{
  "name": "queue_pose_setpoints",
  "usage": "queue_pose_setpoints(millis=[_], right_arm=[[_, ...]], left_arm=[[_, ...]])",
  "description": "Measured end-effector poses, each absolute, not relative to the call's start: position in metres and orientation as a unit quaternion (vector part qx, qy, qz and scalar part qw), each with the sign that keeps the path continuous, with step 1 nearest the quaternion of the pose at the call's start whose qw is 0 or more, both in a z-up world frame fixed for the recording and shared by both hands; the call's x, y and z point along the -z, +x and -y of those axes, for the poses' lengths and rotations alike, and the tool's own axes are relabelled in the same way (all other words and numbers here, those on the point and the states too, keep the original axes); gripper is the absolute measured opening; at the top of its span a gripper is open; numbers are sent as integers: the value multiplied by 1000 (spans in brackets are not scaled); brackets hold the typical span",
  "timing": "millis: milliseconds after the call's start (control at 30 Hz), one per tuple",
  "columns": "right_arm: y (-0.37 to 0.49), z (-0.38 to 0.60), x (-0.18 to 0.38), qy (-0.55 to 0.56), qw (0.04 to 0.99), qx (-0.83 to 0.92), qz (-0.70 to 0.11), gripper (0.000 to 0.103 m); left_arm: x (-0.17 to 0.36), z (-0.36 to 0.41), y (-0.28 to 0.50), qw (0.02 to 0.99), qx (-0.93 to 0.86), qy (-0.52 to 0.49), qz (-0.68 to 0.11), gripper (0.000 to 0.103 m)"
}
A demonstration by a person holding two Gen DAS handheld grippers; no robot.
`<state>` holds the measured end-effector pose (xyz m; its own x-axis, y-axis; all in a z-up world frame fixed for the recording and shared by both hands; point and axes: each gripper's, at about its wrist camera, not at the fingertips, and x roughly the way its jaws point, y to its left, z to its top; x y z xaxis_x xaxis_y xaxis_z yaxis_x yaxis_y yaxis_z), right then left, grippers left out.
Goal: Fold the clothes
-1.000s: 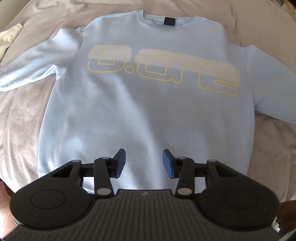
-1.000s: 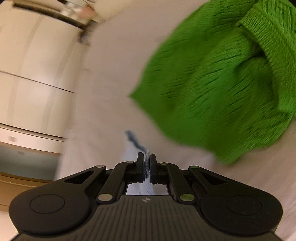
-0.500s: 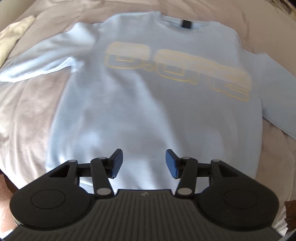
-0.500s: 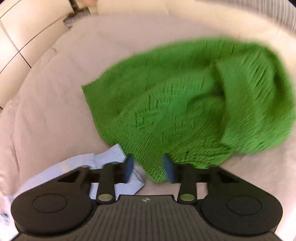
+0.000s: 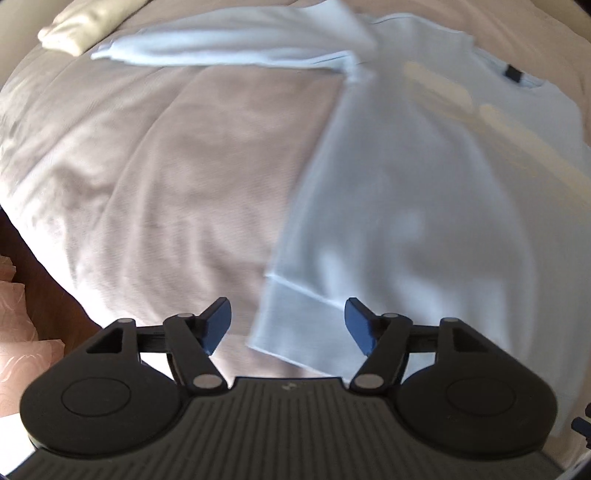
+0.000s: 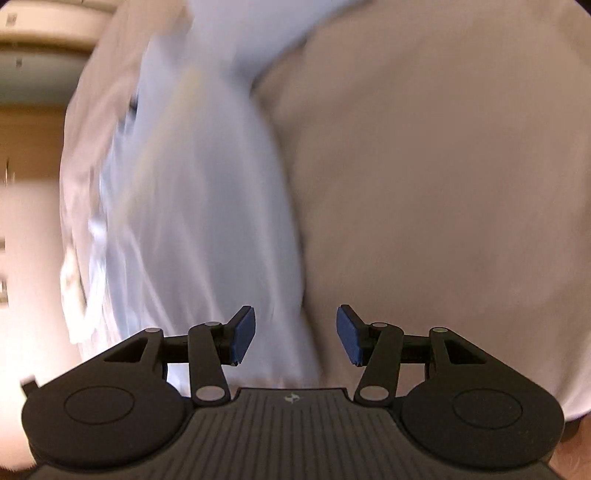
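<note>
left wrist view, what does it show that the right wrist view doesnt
Only the left wrist view: the sweatshirt's hem corner, a sleeve stretched out, the dark neck tag, a cream cloth at top left, and the left tool, jaws opening, empty.
Only the right wrist view: a pale wall at left and the right tool, jaws opening, empty.
Both: the light blue sweatshirt on the beige bedding, blurred.
</note>
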<state>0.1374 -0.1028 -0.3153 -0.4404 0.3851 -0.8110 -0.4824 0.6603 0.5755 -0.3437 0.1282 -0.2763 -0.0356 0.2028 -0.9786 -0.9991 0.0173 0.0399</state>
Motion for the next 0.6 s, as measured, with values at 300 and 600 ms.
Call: queue_pose_setpoints(millis=[300,600], right_arm=[[81,128,341,0,585,-361,-726,58],[60,160,297,33,600,-379,-704,6]], left_arm=[[321,-131,-355,594,-483,-456,-454,3],[275,-105,-397,671,-454,-424,-405,5]])
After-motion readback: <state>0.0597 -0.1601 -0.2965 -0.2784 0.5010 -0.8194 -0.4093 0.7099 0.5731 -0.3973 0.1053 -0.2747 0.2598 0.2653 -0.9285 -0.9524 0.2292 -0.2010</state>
